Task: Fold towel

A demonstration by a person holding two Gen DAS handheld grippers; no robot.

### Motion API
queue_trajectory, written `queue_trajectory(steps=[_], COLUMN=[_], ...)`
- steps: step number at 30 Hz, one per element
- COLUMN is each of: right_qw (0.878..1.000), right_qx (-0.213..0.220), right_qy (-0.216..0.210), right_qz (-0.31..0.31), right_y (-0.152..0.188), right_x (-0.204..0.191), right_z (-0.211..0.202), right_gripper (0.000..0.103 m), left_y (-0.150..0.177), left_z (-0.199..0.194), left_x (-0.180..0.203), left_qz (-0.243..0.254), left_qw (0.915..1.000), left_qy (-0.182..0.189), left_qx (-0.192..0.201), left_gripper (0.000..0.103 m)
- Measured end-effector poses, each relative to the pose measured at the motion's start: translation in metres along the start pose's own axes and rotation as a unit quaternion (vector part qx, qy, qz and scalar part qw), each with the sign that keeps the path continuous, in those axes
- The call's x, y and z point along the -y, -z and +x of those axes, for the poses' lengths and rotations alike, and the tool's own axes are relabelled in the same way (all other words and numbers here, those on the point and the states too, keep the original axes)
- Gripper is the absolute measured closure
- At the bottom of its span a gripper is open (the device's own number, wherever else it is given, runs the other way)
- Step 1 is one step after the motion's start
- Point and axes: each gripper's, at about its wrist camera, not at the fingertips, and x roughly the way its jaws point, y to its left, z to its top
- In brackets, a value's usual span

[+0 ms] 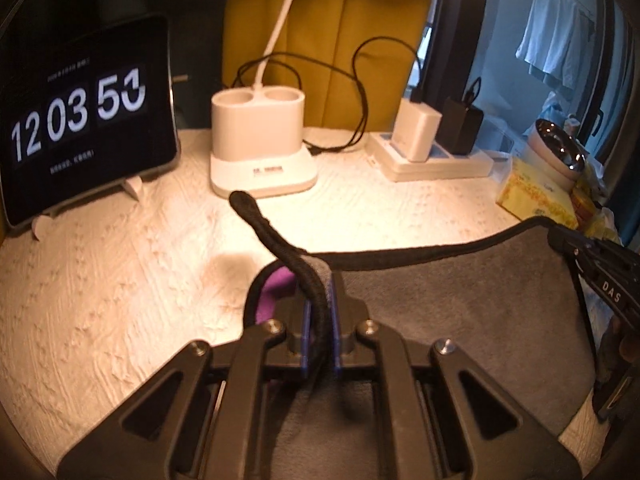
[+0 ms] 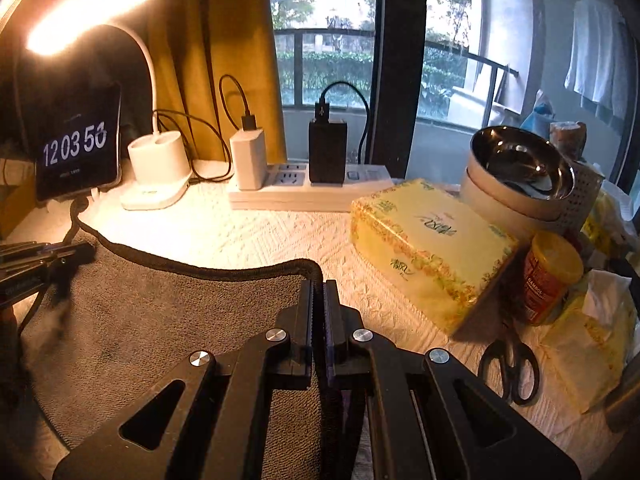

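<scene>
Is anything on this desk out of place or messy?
Mostly the right side: a steel bowl sits tilted in its container, beside crumpled wrappers. Both claws, left and right, pinch the grey towel normally.

Home desk: lamp (image 2: 88, 4), power strip (image 2: 308, 192) (balcony laundry (image 2: 596, 60) outside).
</scene>
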Motion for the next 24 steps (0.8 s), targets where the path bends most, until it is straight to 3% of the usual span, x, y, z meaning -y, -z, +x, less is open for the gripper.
queue_trajectory(steps=[9, 19, 21, 24], right_qw=[0.999, 0.997, 0.996, 0.996], right_qx=[-0.038, -0.076, -0.083, -0.09], right_qy=[0.014, 0.026, 0.027, 0.028], right_qz=[-0.004, 0.004, 0.002, 0.004], right_y=[-0.001, -0.001, -0.001, 0.0], right_x=[-0.002, 0.001, 0.0, 0.001], right_z=[0.013, 0.027, 0.03, 0.033], right_gripper=[0.098, 0.094, 0.09, 0.085], left_y=[0.001, -0.001, -0.002, -0.003], left_z=[0.016, 0.013, 0.008, 0.001], left_x=[-0.01, -0.006, -0.006, -0.006], left_qz=[-0.025, -0.013, -0.012, -0.009], left_qw=[0.9986, 0.999, 0.9993, 0.9996], left_qy=[0.014, -0.002, -0.004, -0.003], left_qx=[-0.044, -0.042, -0.035, -0.028], left_gripper=[0.093, 0.083, 0.079, 0.054])
